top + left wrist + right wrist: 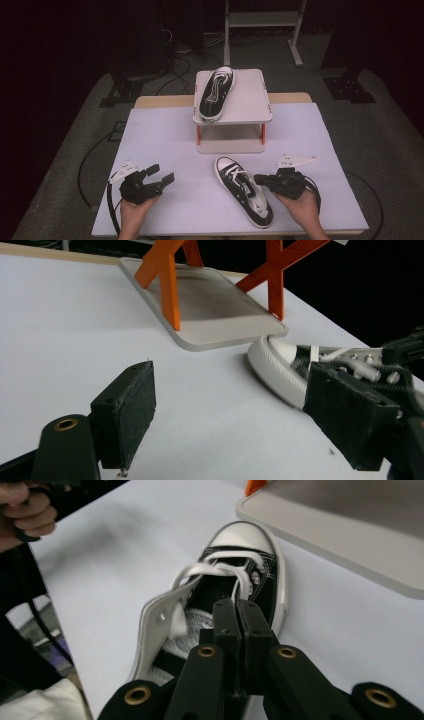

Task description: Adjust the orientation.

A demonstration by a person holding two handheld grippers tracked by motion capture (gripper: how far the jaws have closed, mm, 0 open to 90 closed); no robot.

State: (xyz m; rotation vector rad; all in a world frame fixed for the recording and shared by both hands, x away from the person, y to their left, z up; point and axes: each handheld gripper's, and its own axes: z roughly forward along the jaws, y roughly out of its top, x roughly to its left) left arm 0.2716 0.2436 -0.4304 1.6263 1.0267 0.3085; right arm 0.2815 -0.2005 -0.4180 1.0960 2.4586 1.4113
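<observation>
Sneaker (pixel 243 191), black canvas with white rubber toe cap, lying on white table (pixel 165 135), long axis running away toward the stand; right gripper (pixel 261 179) nearer, jaws pressed together at its collar; left gripper (pixel 161 174) apart, jaws spread.

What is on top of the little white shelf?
A black and white shoe lies on the left part of the shelf top, toe toward the person. The rest of the top is bare. The shoe hides the spot beneath it.
</observation>
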